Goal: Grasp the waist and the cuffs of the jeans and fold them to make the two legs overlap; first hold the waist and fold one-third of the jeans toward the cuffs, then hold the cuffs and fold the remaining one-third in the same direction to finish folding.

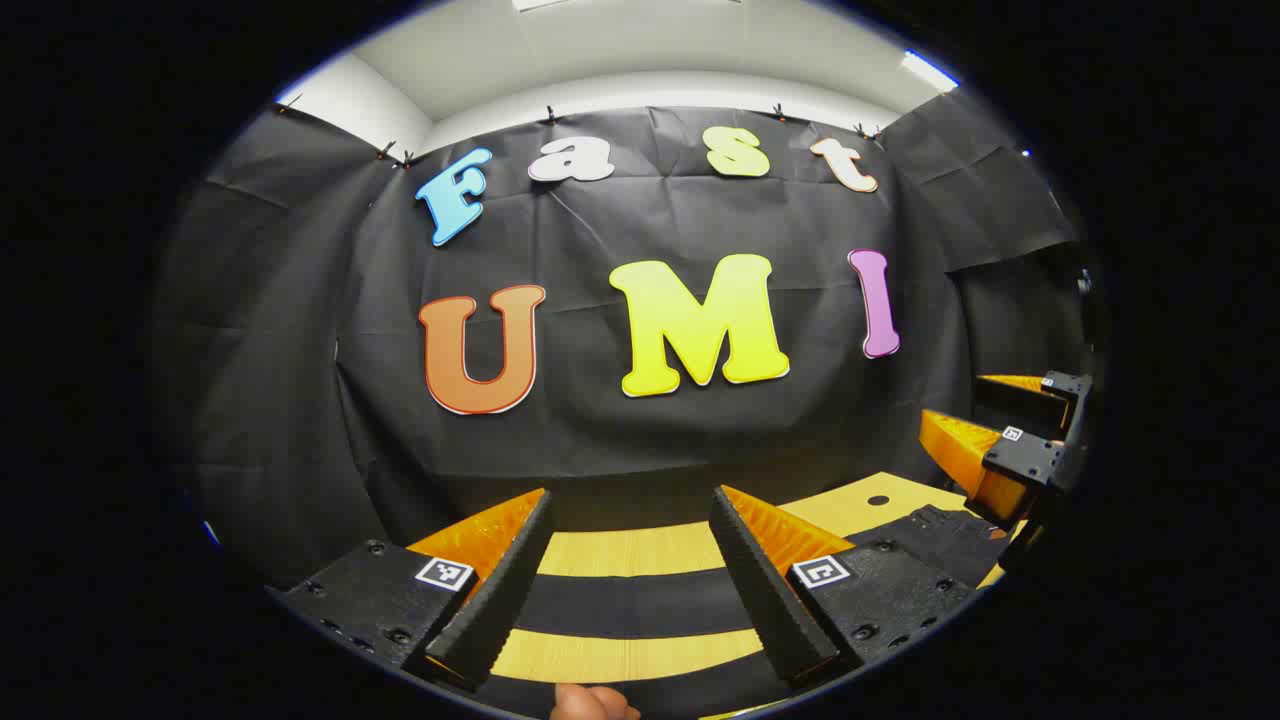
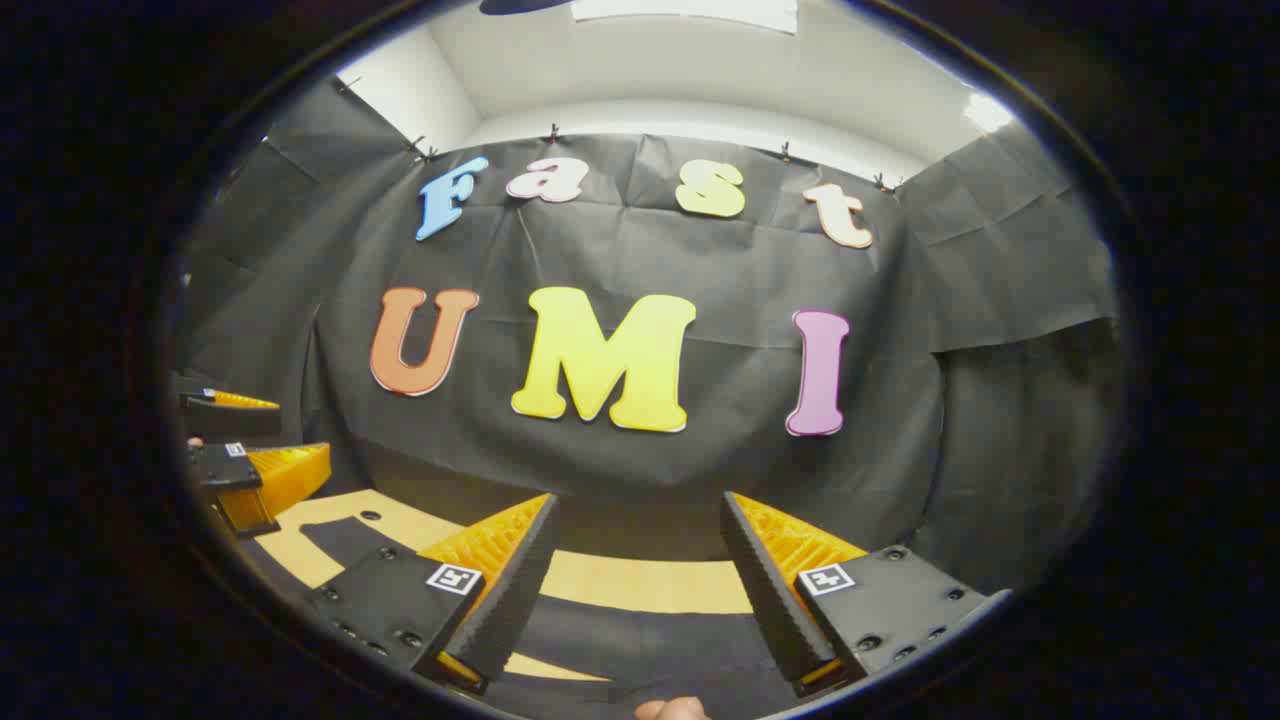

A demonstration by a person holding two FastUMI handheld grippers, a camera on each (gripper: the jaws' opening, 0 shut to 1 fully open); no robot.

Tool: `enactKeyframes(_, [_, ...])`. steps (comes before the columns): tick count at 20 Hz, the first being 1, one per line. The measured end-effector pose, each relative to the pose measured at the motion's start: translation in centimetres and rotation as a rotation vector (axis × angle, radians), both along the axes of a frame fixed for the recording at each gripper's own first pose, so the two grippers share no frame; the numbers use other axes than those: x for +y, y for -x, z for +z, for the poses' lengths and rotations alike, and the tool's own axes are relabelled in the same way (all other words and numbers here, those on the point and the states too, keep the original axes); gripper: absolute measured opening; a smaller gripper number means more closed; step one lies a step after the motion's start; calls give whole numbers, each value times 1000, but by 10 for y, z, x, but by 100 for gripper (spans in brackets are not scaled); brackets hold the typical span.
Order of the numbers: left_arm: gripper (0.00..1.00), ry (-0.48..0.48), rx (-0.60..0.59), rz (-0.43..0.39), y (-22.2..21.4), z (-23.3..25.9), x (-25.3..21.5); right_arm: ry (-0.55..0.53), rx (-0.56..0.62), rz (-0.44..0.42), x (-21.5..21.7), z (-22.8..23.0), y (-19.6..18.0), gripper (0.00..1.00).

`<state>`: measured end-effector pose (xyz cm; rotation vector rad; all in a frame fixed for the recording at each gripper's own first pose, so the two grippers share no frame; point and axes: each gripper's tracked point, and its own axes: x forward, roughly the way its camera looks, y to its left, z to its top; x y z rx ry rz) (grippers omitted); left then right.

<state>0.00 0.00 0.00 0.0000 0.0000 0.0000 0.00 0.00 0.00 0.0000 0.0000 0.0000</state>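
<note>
Dark jeans (image 1: 630, 600) lie flat on a yellow table (image 1: 630, 550), crossing it as dark bands under my left gripper (image 1: 630, 495). That gripper hangs above them, open, with nothing between its fingers. A further part of the jeans (image 1: 930, 535) lies to the right, below my right gripper (image 1: 965, 415), which is open too. In the right gripper view the jeans (image 2: 640, 640) spread under my right gripper (image 2: 640, 497), open and empty, over the table (image 2: 640, 585). My left gripper (image 2: 290, 430) shows at the far left there, open above the cloth.
The black cloth wall stands close behind the table's far edge. A small round hole (image 1: 878, 499) sits in the tabletop near the far edge, also visible as the hole (image 2: 370, 515). A fingertip of a hand (image 1: 590, 703) shows at the bottom.
</note>
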Motion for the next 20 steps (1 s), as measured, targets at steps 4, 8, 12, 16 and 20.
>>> enactKeyframes(4, [99,9,-1,-7,2,1,1,8,5,8,8,0,1,99])
enactKeyframes(8, [100,0,-5,-2,3,1,3,-2,19,12,10,-3,3,99])
enactKeyframes(12, [100,24,8,19,3,-2,6,5,21,25,13,-2,6,99])
enactKeyframes(16, [100,25,8,39,7,-3,11,10,19,36,15,0,7,99])
enactKeyframes(20, [100,18,4,40,10,-1,14,9,17,44,18,2,7,99])
